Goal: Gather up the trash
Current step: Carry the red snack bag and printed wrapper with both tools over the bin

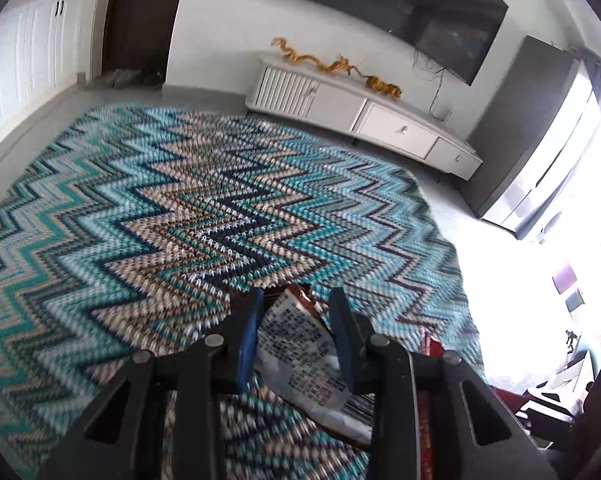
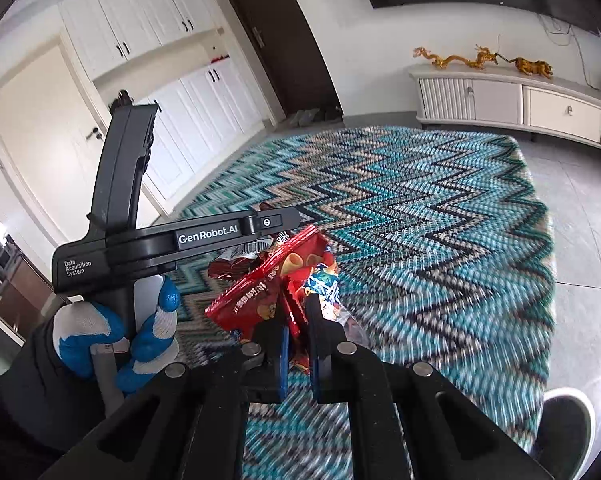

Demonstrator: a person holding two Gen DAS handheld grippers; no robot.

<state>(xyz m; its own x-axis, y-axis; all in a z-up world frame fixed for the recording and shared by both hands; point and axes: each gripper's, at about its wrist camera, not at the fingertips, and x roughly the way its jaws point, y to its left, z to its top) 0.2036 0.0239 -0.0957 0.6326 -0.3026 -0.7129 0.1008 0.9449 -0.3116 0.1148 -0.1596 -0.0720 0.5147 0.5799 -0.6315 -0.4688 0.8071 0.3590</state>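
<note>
My left gripper is shut on a crumpled silver wrapper with dark print and a brown-red edge. The blue pads press it from both sides and it hangs above the zigzag rug. In the right wrist view this gripper comes in from the left, with the dark red, barcoded wrapper under its tip. My right gripper is shut on a bunch of snack packets, a red one and a blue-and-red one, also lifted off the rug.
A hand in a blue-and-white glove holds the left gripper's handle. A dark shoe stands on the grey tiles at the rug's right edge. A white TV cabinet with golden figures lines the far wall, and a dark door stands beyond the rug.
</note>
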